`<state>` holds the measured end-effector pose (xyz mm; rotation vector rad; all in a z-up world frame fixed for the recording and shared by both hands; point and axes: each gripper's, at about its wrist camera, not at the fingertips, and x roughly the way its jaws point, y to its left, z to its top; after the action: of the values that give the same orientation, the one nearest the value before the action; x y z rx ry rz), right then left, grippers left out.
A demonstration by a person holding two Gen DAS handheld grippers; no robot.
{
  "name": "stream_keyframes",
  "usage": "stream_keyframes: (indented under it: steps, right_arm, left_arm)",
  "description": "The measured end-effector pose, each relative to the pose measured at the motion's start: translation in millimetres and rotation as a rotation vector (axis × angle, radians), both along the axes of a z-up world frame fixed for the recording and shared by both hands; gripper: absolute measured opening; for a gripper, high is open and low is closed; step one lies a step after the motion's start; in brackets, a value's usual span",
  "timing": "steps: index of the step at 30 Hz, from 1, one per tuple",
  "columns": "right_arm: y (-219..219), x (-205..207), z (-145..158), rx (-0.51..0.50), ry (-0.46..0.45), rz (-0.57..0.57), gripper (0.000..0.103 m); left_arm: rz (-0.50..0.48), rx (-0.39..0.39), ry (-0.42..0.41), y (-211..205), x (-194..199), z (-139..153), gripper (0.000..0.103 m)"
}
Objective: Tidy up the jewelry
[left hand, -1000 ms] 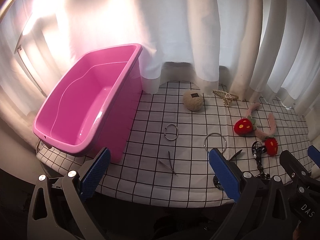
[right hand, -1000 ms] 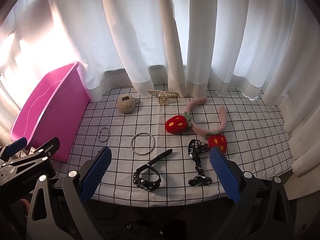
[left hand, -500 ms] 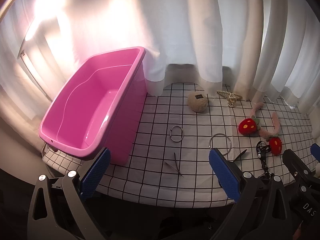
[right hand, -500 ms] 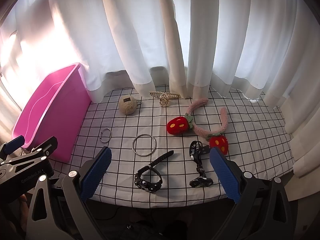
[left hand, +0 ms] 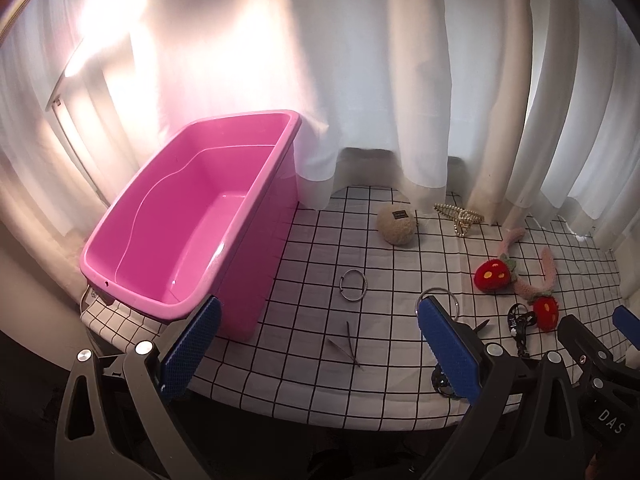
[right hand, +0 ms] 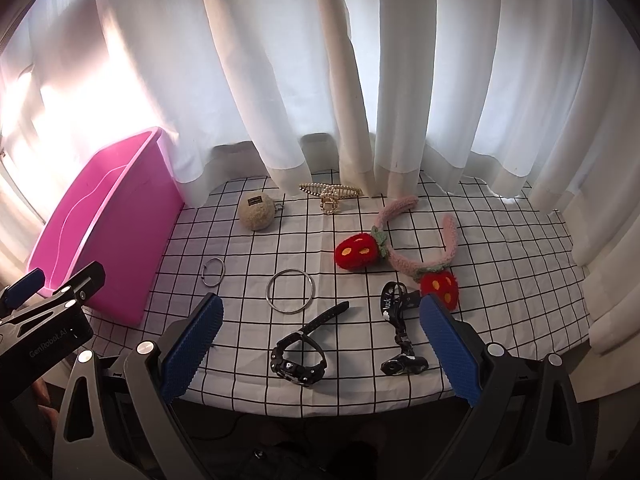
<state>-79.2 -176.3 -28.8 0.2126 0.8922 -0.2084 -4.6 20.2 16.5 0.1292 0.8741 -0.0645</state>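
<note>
An empty pink bin [left hand: 188, 236] [right hand: 108, 224] stands at the table's left. On the checked cloth lie a small metal ring [left hand: 353, 285] [right hand: 213, 272], a large metal ring [right hand: 290, 290], a thin hairpin [left hand: 349, 346], a black watch [right hand: 298, 360], a black strap charm [right hand: 396, 320], a strawberry headband [right hand: 400, 252] [left hand: 516, 276], a pearl claw clip [right hand: 331, 196] [left hand: 460, 218] and a beige fuzzy ball [right hand: 258, 214] [left hand: 396, 224]. My left gripper [left hand: 320, 354] and right gripper [right hand: 320, 348] are open, empty, above the table's near edge.
White curtains [right hand: 360, 80] hang along the back and right of the table. The cloth's front edge [right hand: 320, 410] drops off just before both grippers. The left gripper's body [right hand: 48, 320] shows at the left of the right wrist view.
Both grippers have drawn back and up a little from the table, so the items look farther away. Nothing on the cloth has moved.
</note>
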Motion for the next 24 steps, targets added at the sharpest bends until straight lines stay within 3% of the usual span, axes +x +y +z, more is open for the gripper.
stream_keyframes:
  steps: [7,24]
  right_arm:
    - [-0.6,-2.1,0.3,0.005,-0.007,0.001,0.094]
    - [-3.2,-4.8,-2.0,0.011,-0.002,0.000,0.094]
  left_arm:
    - [-0.009,-0.024,0.066,0.8,3.5,-4.9,0.097]
    - [-0.029,-0.017,0.056,-3.7,-1.9,-7.6,0.097]
